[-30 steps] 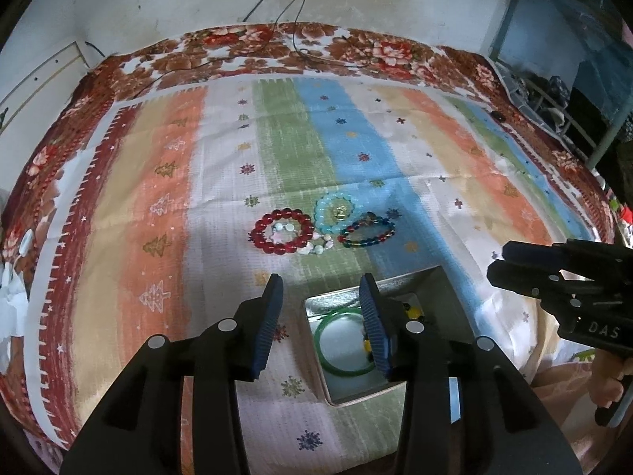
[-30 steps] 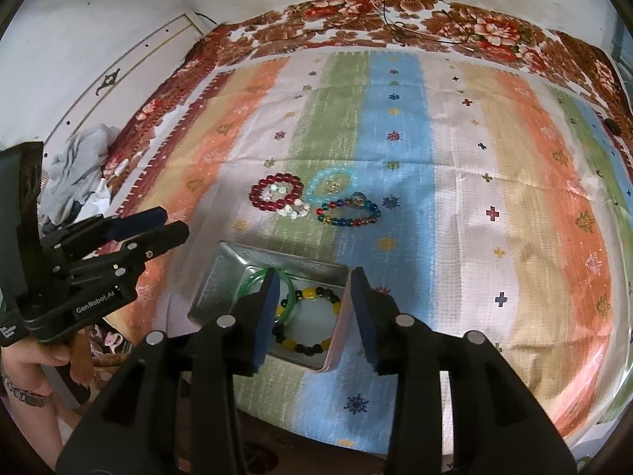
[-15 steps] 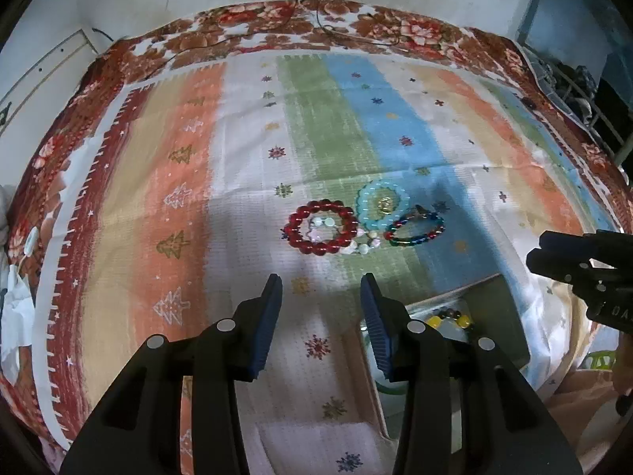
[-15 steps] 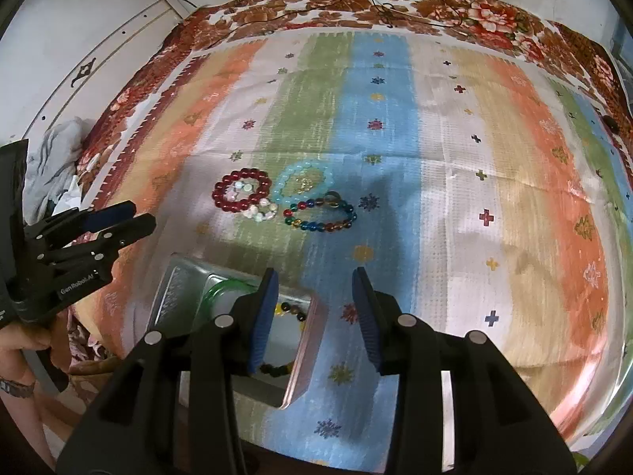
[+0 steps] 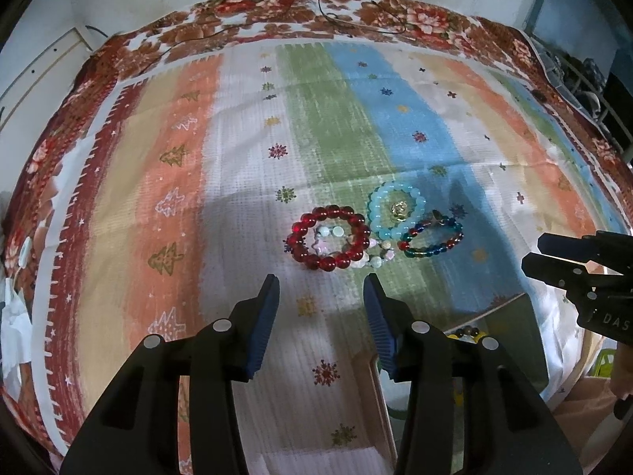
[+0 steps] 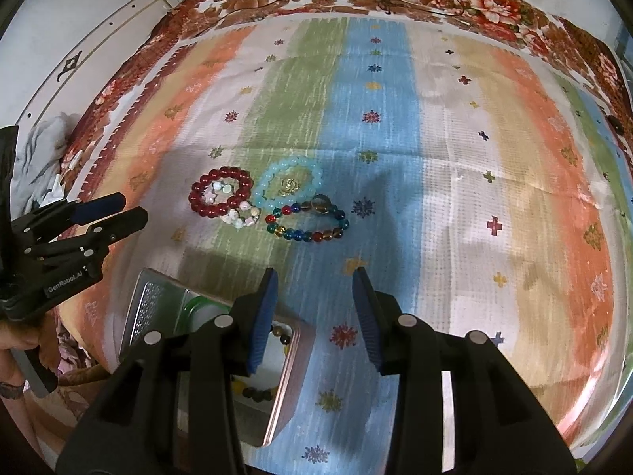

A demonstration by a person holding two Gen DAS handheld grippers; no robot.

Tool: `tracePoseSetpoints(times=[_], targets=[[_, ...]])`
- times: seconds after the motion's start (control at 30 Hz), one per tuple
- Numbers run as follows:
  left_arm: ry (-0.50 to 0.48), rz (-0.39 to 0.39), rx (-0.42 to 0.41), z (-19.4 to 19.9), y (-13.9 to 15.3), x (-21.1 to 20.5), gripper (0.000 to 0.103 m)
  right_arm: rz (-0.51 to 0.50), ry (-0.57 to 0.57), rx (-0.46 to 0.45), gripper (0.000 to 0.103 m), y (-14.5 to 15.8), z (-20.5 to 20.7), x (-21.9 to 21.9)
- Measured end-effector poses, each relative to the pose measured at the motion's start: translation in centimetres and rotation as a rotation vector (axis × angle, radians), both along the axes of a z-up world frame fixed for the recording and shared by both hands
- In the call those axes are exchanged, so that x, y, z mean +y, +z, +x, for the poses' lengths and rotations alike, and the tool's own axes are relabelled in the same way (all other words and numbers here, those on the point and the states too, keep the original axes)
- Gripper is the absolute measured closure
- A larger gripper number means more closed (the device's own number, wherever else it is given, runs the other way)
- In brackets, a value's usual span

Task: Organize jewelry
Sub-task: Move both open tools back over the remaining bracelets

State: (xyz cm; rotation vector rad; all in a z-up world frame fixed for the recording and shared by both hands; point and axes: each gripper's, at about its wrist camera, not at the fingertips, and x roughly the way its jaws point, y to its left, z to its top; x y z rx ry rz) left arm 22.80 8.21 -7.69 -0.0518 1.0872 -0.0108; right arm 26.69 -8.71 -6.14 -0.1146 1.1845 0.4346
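Note:
A red bead bracelet [image 5: 330,237] [image 6: 220,196], a light blue bracelet [image 5: 397,209] [image 6: 288,189], a multicoloured bracelet [image 5: 431,239] [image 6: 308,223] and a small pale bead bracelet [image 5: 376,259] [image 6: 241,217] lie together on the striped cloth. A metal tray [image 6: 152,301] [image 5: 510,308] near the front edge holds a green bangle [image 6: 198,306] and a dark-and-yellow bead bracelet [image 6: 253,390]. My left gripper [image 5: 320,289] is open and empty, just short of the red bracelet. My right gripper [image 6: 314,281] is open and empty, to the right of the tray.
The striped cloth [image 6: 455,158] covers a table with a floral border [image 5: 277,12]. Cables [image 5: 324,4] run over the far edge. A wall stands behind, a white cloth heap [image 6: 43,150] at the left and a rack [image 5: 573,75] at the far right.
Both grippers moved forward from over the tray toward the bracelets on the cloth. The tray slid back toward the bottom of both views. Both stay open and empty.

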Motion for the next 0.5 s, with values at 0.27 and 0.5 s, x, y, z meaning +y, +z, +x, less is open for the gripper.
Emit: tracePoseSetpoints(times=[0.27,0.5], targets=[[-0.003,0.015,0.032,1.6,-1.3,0.3,0.059,-0.025,0.000,0.010,0.062,-1.1,1.8,0.8],[0.003,0.022,0.084,3.5,-3.5,1.3,0.059,-0.055,0.011,0.016,0.062,-2.3,3.3,1.5]])
